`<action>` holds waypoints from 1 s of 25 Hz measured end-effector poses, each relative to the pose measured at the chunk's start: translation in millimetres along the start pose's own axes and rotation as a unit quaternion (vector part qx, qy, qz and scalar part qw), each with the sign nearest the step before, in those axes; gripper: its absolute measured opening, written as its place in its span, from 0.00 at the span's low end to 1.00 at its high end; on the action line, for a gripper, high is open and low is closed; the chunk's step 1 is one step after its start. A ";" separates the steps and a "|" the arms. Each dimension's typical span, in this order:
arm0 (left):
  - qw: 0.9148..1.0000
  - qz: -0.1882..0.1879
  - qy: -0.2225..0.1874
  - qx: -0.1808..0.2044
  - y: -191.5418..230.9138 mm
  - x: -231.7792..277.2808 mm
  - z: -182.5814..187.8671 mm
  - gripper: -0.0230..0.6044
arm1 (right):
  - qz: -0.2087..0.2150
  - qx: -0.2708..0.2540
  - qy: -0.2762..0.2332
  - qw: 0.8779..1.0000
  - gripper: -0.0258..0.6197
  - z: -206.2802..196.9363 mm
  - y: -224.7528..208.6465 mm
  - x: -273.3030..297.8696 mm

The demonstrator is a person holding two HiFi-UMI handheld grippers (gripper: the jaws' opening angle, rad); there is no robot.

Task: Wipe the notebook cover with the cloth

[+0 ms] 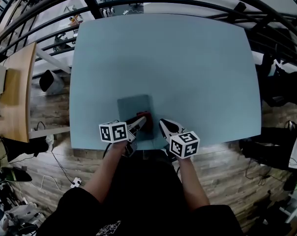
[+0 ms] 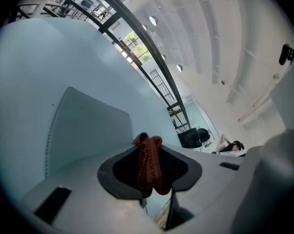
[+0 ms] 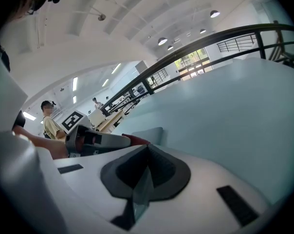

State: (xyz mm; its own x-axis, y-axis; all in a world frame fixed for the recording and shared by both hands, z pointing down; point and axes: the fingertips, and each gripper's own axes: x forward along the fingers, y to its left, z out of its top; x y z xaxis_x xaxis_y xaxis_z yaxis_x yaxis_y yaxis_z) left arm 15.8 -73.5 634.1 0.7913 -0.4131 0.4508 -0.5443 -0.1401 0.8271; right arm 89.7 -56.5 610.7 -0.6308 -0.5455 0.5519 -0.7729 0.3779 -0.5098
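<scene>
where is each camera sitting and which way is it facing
head view: on the person's head, facing steeply down at the table and notebook; both forearms, left gripper and right gripper show.
left gripper view: on the left gripper, facing along its jaws, shut on the red cloth, toward the notebook.
right gripper view: on the right gripper, jaws shut, empty, facing the left gripper.
shared: all three show cloth and notebook.

shirt [image 1: 143, 195]: black, short-sleeved | left gripper [image 1: 141, 121], right gripper [image 1: 163, 124]: white

I can't see the notebook's [image 1: 133, 108] six-o'clock end under the left gripper [image 1: 141, 122], whose jaws cover most of the cloth [image 1: 146, 118].
</scene>
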 end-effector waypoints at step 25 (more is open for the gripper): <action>1.000 0.021 -0.009 -0.014 21.9 -21.1 -5.0 0.20 | 0.019 -0.018 0.021 0.999 0.05 -9.1 19.6 9.5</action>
State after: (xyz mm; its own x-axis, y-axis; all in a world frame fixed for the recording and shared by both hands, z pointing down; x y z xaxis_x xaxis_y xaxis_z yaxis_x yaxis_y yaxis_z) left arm -11.5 -63.3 644.4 0.7629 -0.4341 0.4791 -0.5685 -0.0975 0.8169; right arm 67.9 -47.5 612.0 -0.6610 -0.4986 0.5608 -0.7503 0.4247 -0.5067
